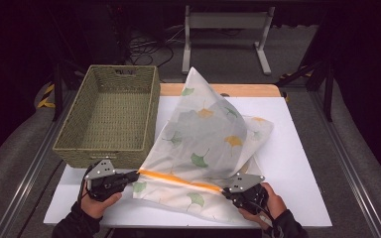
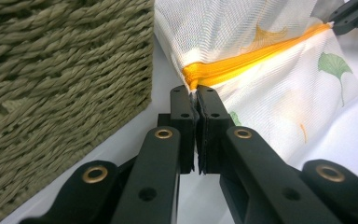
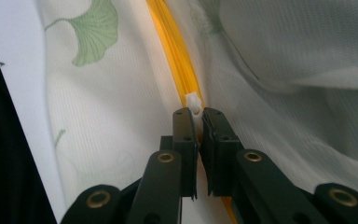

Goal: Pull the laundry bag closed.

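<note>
Both grippers (image 1: 138, 173) (image 1: 222, 190) clamped on unlabelled leaf-print mesh bag's (image 1: 208, 134) orange zipper (image 1: 178, 180).

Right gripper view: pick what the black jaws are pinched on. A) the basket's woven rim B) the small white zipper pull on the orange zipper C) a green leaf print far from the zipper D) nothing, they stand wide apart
B: in the right gripper view the right gripper has its jaws closed on the white zipper pull, which sits on the orange zipper of the leaf-printed mesh bag.
</note>
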Action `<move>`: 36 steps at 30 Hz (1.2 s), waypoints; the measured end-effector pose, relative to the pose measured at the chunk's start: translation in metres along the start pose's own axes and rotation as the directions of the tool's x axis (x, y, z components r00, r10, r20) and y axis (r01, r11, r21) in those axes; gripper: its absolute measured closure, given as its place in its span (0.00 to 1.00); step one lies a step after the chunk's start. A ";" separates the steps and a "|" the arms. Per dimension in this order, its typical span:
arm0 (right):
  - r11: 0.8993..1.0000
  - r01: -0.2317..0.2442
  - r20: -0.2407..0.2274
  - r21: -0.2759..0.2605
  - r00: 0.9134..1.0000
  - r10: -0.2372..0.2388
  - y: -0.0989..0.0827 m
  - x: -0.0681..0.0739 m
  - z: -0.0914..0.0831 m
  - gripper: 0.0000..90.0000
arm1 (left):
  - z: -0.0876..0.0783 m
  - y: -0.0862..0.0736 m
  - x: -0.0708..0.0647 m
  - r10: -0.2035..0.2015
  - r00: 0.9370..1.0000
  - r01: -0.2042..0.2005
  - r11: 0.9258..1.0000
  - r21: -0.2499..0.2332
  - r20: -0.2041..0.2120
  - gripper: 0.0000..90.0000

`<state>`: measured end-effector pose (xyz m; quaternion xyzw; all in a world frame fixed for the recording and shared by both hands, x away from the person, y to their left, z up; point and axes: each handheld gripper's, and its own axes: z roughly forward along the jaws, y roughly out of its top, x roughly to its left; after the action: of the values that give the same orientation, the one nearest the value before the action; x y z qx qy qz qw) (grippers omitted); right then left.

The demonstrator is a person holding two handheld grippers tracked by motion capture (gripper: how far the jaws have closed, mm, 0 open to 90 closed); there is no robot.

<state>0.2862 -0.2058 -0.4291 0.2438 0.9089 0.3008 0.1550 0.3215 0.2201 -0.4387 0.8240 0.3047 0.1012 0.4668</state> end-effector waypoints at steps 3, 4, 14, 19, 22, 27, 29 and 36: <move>1.000 0.010 0.008 0.012 1.000 -0.010 -0.001 0.001 -0.001 0.94 | -0.003 -0.002 0.002 -0.011 1.000 0.011 1.000 -0.005 -0.005 0.97; 1.000 0.019 0.011 0.016 1.000 -0.020 -0.002 0.001 -0.002 0.94 | -0.007 -0.004 0.004 -0.018 1.000 0.017 1.000 -0.008 -0.011 0.97; 0.999 0.022 -0.009 0.039 1.000 -0.021 -0.010 0.002 -0.003 0.94 | -0.031 -0.021 0.017 -0.070 0.996 0.068 0.997 -0.037 -0.063 0.97; 0.999 0.018 -0.006 0.049 1.000 -0.018 -0.015 0.001 -0.006 0.94 | -0.039 -0.027 0.021 -0.071 0.993 0.068 0.997 -0.037 -0.093 0.97; 0.999 0.015 -0.007 0.049 1.000 -0.015 -0.018 -0.001 -0.007 0.94 | -0.041 -0.029 0.022 -0.082 0.992 0.079 0.996 -0.035 -0.100 0.97; 0.998 0.016 -0.004 0.057 1.000 -0.016 -0.023 0.000 -0.012 0.94 | -0.043 -0.031 0.022 -0.076 0.990 0.074 0.997 -0.026 -0.123 0.97; 0.998 0.012 -0.014 0.054 1.000 -0.012 -0.024 0.000 -0.013 0.94 | -0.043 -0.031 0.021 -0.076 0.990 0.074 0.997 -0.024 -0.117 0.97; 0.998 0.008 -0.004 0.063 1.000 -0.007 -0.031 -0.002 -0.018 1.00 | -0.044 -0.032 0.022 -0.077 0.987 0.075 0.997 -0.017 -0.138 0.97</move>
<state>0.2697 -0.2370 -0.4340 0.2445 0.9191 0.2720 0.1469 0.3058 0.2760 -0.4441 0.8000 0.3669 0.1419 0.4530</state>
